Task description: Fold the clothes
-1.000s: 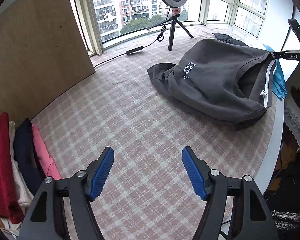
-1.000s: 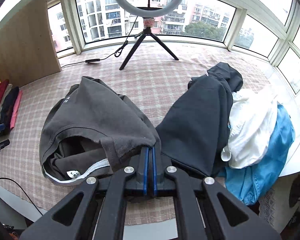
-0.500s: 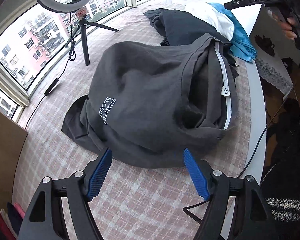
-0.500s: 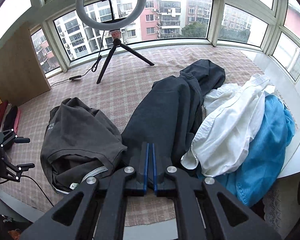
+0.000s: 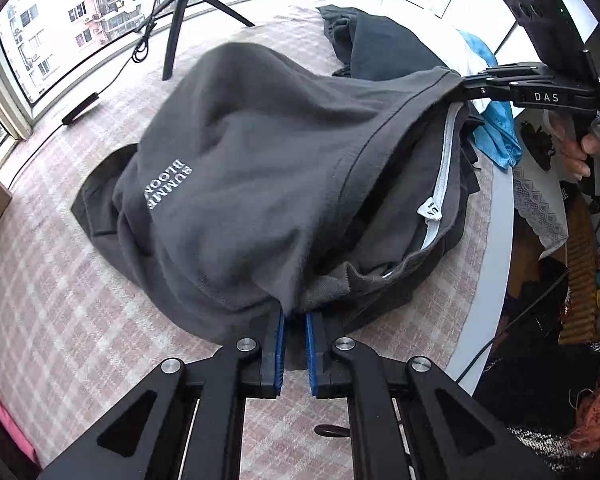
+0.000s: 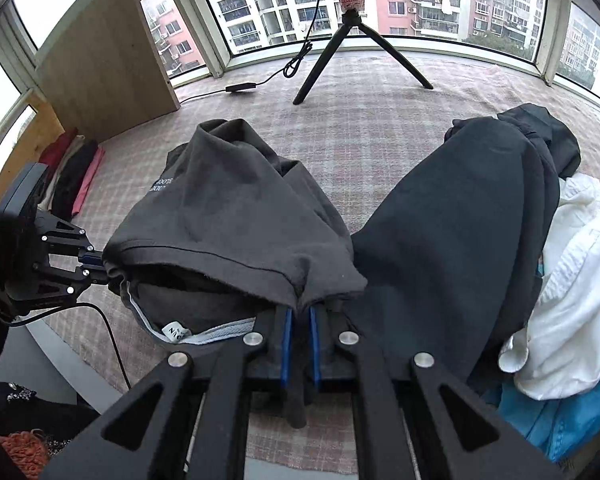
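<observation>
Grip | left hand-held gripper [image 5: 293, 344] clamped on grey T-shirt [image 5: 252, 184] hem | right hand-held gripper [image 6: 300, 344] clamped on opposite hem corner

Grey sweatshirt [image 5: 260, 168], pink plaid cloth [image 5: 60, 300], blue gripper pads [image 5: 280, 340]

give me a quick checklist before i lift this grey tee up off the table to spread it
1. Left tongs shut on the grey t-shirt hem: ok.
2. Right tongs shut on the same hem, other end: ok.
3. Single layer pinched on each side: cannot tell, fabric bunches at both grips.
4. Shirt free of the black garment beside it: cannot tell, they touch near the right tongs.
5. Ring light tripod clear of the shirt: ok, it stands well behind.
6. Bare plaid tablecloth to lay the shirt flat: ok, on the left side.
</observation>
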